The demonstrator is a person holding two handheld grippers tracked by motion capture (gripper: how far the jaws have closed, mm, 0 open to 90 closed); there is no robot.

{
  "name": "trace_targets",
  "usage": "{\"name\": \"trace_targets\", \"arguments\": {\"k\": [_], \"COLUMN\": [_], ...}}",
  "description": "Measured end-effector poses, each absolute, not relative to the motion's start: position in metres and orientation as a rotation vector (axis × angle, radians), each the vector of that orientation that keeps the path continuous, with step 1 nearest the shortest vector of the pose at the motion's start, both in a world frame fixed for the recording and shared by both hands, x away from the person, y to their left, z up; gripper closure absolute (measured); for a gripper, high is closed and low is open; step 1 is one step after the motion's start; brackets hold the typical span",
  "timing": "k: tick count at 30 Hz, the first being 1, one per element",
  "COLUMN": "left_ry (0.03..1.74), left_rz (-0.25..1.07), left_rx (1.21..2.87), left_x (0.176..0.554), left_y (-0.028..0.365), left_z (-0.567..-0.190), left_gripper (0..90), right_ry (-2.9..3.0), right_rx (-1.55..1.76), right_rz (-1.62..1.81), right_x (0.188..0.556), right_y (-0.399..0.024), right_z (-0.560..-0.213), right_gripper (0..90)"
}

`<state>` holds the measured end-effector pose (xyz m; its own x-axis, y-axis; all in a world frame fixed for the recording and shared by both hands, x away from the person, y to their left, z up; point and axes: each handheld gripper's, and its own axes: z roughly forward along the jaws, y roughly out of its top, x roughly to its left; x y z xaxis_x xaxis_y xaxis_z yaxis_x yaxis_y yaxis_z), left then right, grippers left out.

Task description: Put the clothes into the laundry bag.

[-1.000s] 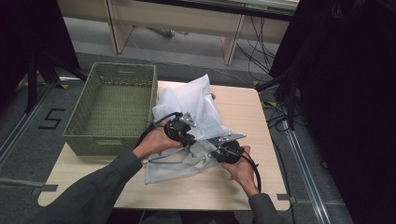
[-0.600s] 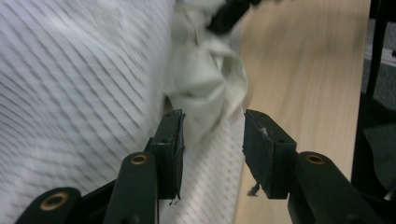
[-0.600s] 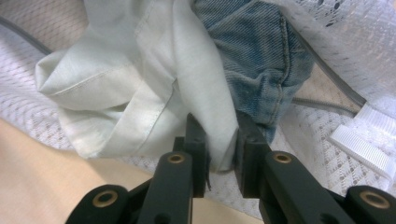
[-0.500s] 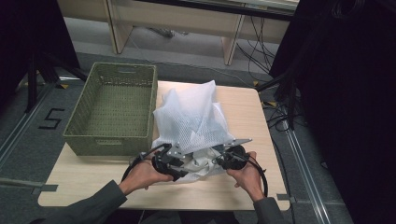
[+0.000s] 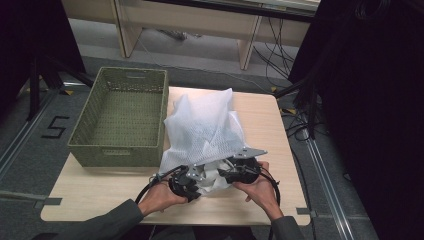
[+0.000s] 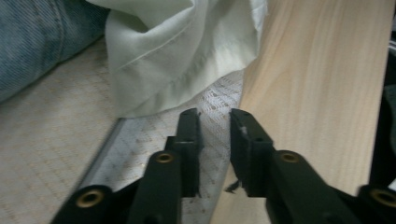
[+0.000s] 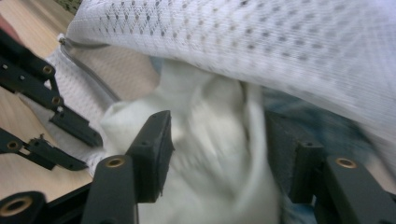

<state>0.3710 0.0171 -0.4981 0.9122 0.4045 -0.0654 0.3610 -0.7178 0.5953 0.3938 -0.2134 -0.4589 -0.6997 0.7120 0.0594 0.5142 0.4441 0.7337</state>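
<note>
A white mesh laundry bag (image 5: 202,125) lies on the wooden table (image 5: 100,195), its mouth toward me. White cloth (image 5: 212,180) bulges out of it, and blue denim (image 6: 42,37) lies deeper inside. My left gripper (image 5: 197,184) is at the mouth's left side. Its jaws (image 6: 215,121) have just been closing and stand a narrow gap apart over the bag's lower zipper edge (image 6: 107,144), not pressing on it. My right gripper (image 5: 225,174) has just been opening. Its wide jaws (image 7: 219,126) straddle the white cloth (image 7: 210,154) under the mesh (image 7: 261,42).
A green woven basket (image 5: 120,115) stands on the table's left half, right beside the bag. Bare wood (image 6: 317,84) runs along the near edge. Black cables trail from both grippers. Dark curtains and floor cables lie off to the right.
My left hand came back from the bag's middle to its near edge and sank to the table. The bag's upper layer spread out and now lies draped. The right hand stayed almost put.
</note>
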Motion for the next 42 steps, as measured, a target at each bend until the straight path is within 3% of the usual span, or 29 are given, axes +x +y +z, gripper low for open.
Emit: {"name": "trace_targets", "arguments": {"k": [3,5,8,10,15,24,30,32,38,42], "left_ry": [0.549,0.541,0.528,0.527,0.522,0.524,0.549,0.535,0.544,0.528], "left_rz": [0.097,0.099,0.097,0.091,0.088,0.07,0.049,0.05,0.037,0.045], "left_rx": [2.442,2.449,2.449,2.45,2.447,2.442,2.416,2.43,2.43,2.436], "left_x": [0.371,0.371,0.37,0.37,0.367,0.367,0.366,0.367,0.368,0.368], "left_y": [0.018,0.019,0.02,0.02,0.02,0.021,0.02,0.021,0.021,0.021], "left_z": [-0.499,-0.498,-0.499,-0.499,-0.499,-0.499,-0.5,-0.499,-0.499,-0.499], "left_gripper": [79.7,83.5,86.3,87.3,88.4,88.2,87.1,86.6,86.1,86.1], "right_ry": [2.469,2.523,2.492,2.496,2.306,2.111,2.256,2.28,2.347,2.43], "right_rx": [1.082,1.049,1.055,1.09,1.169,1.297,1.33,1.297,1.261,1.293], "right_rz": [1.113,1.028,0.904,0.869,0.848,0.898,1.01,1.043,1.043,1.058], "right_x": [0.403,0.41,0.418,0.425,0.44,0.477,0.464,0.455,0.432,0.433], "right_y": [-0.201,-0.195,-0.187,-0.187,-0.183,-0.192,-0.204,-0.21,-0.226,-0.219], "right_z": [-0.47,-0.479,-0.49,-0.488,-0.49,-0.496,-0.478,-0.468,-0.452,-0.475], "right_gripper": [38.1,40.1,64.3,75.8,80.1,77.0,52.9,48.6,46.6,48.2]}}
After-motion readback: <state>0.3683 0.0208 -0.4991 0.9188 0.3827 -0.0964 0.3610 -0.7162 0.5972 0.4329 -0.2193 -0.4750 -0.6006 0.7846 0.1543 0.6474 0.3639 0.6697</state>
